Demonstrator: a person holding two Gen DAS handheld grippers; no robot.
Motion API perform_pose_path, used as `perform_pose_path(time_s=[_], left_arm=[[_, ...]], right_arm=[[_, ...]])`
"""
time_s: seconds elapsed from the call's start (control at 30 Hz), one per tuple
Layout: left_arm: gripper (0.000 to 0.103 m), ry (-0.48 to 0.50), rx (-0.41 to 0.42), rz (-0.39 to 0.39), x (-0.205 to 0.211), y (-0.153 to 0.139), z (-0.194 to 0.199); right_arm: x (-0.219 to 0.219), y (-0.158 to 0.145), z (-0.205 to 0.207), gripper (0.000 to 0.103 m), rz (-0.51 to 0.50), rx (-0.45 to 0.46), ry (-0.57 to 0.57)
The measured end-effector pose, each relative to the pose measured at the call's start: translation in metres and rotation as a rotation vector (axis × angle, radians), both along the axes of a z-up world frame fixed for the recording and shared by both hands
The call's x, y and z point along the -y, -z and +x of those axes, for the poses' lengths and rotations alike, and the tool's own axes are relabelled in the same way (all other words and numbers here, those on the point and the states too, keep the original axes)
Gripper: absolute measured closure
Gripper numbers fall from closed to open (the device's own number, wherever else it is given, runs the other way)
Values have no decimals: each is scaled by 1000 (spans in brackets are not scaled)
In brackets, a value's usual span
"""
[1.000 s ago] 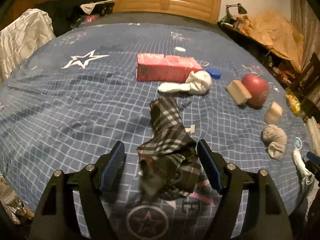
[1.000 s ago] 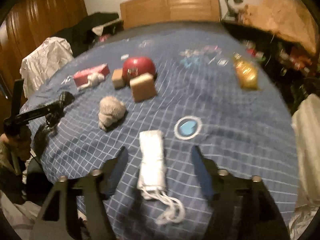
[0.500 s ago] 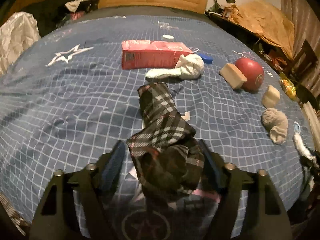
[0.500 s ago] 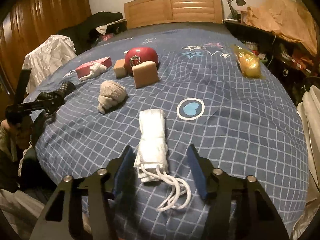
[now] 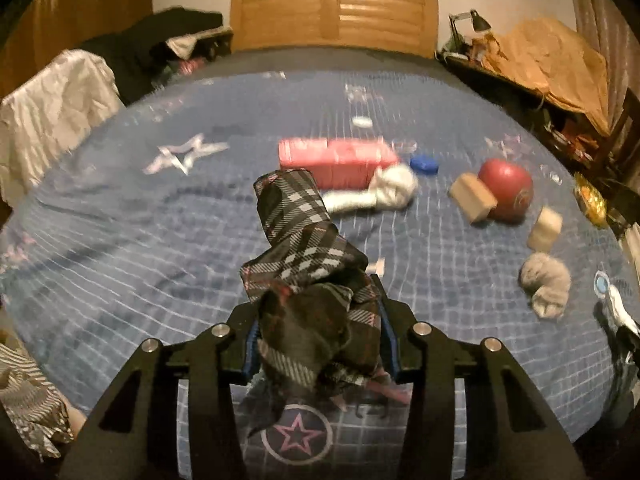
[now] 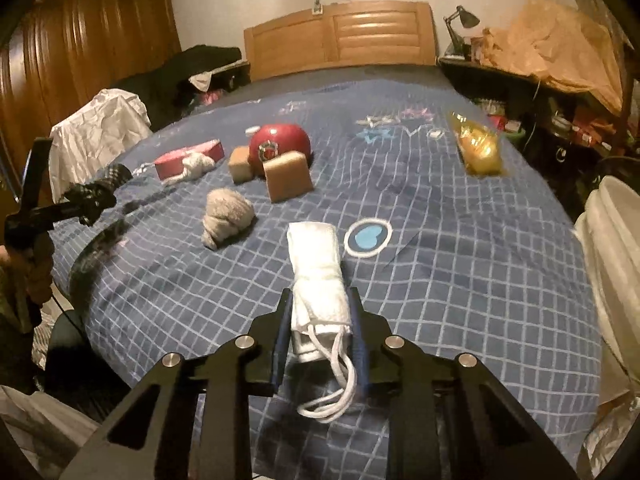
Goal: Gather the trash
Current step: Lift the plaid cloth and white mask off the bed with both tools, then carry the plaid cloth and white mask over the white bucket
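at the bottom centre of the left wrist view: my left gripper (image 5: 318, 334), jaws just closed in and clamped on the plaid cloth (image 5: 308, 272)
plaid cloth: dark checked fabric, bunched between the blue pads, its far end sticking up toward frame centre, in front of the pink box (image 5: 336, 158)
at the bottom centre of the right wrist view: my right gripper (image 6: 320, 336), jaws just closed in, pads pressed on both sides of the white roll (image 6: 318, 276)
white roll: rolled white cloth lying lengthwise on the bedspread (image 6: 460, 280), near end between my pads, white cord loops (image 6: 340, 384) trailing out toward the bottom of the frame
bedspread: blue with a white grid, a heart patch (image 6: 368, 238) just right of the roll
grey bundle (image 6: 226, 216): left of the white roll, apart from it
centre of the right view: red ball (image 6: 280, 146) with two tan blocks, one (image 6: 289, 176) in front, one (image 6: 241, 165) to its left
upper left of the right view: pink box with a white sock (image 6: 194, 166) against it
upper right of the right view: yellow wrapper (image 6: 478, 148) on the bedspread
left edge of the right view: i see the other gripper with the plaid cloth raised above the bed edge
top of both views: wooden headboard (image 6: 340, 36)
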State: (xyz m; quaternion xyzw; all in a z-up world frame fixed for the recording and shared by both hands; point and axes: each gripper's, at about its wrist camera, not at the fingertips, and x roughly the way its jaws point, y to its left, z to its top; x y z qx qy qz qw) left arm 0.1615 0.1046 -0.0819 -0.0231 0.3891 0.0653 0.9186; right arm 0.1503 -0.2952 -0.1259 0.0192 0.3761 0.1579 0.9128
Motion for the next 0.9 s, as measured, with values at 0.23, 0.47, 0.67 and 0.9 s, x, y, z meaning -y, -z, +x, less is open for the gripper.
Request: perform_pose_path(time_s=[0.23, 0.47, 0.67, 0.9], left_arm=[[59, -37, 56, 105, 24, -27, -9], [59, -23, 45, 137, 43, -31, -9], [59, 55, 91, 162, 86, -52, 2], [59, 221, 173, 170, 178, -85, 26]], right_arm=[[-1, -20, -15, 75, 7, 51, -11], [8, -30, -28, 75, 17, 77, 10], [35, -57, -33, 75, 20, 138, 69], [107, -98, -40, 75, 24, 208, 230]])
